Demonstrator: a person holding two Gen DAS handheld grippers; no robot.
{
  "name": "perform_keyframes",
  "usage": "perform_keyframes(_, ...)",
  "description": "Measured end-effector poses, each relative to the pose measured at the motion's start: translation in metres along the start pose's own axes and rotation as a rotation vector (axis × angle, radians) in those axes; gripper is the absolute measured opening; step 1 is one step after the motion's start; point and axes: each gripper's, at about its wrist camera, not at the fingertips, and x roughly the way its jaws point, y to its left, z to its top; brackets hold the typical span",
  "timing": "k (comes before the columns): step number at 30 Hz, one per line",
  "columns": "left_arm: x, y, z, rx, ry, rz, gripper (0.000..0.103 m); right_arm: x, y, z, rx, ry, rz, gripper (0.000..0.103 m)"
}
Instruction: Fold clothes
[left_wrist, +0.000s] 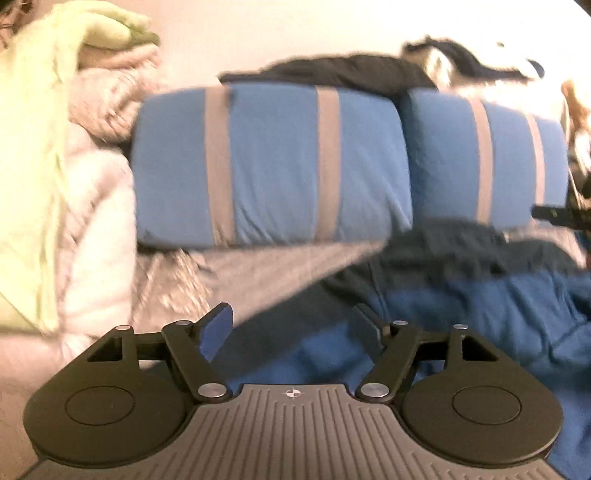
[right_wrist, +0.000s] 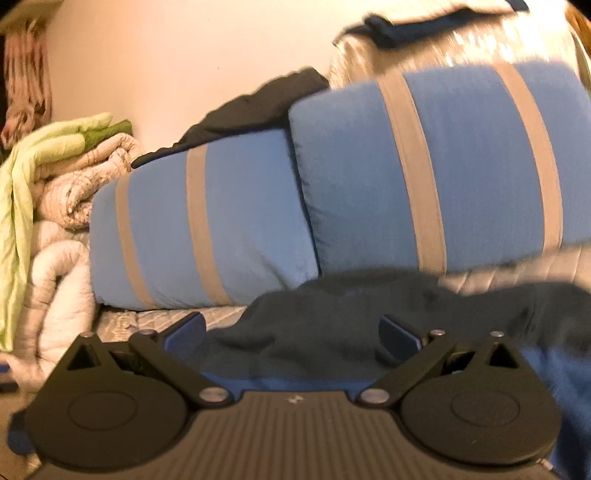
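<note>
A blue garment lies rumpled on the bed, with a dark garment heaped on its far side. My left gripper hovers open over the blue cloth's near left part, with nothing between its fingers. In the right wrist view the dark garment spreads right in front, over a strip of the blue garment. My right gripper stands open just above the dark cloth, its fingers wide apart and holding nothing. Both views are motion-blurred.
Two blue pillows with grey stripes lean against the wall. Black clothing lies on top of them. A pile of pale quilts and a green blanket rises at the left. The grey mattress shows between.
</note>
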Motion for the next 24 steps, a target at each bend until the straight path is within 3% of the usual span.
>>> perform_keyframes(4, -0.014, 0.008, 0.033, -0.027, -0.083, -0.001, 0.071, -0.009, 0.012, 0.041, -0.063, -0.049, -0.015, 0.103)
perform_keyframes(14, -0.054, -0.007, 0.119, -0.019, -0.305, 0.007, 0.071, -0.043, -0.015, 0.168, 0.002, -0.262, -0.157, 0.103)
perform_keyframes(20, -0.075, -0.025, 0.161, -0.029, -0.420, 0.011, 0.071, -0.089, -0.039, 0.230, 0.001, -0.430, -0.176, 0.103)
perform_keyframes(24, -0.078, -0.034, 0.179, -0.078, -0.484, 0.021, 0.078, -0.126, -0.054, 0.267, -0.035, -0.509, -0.210, 0.103)
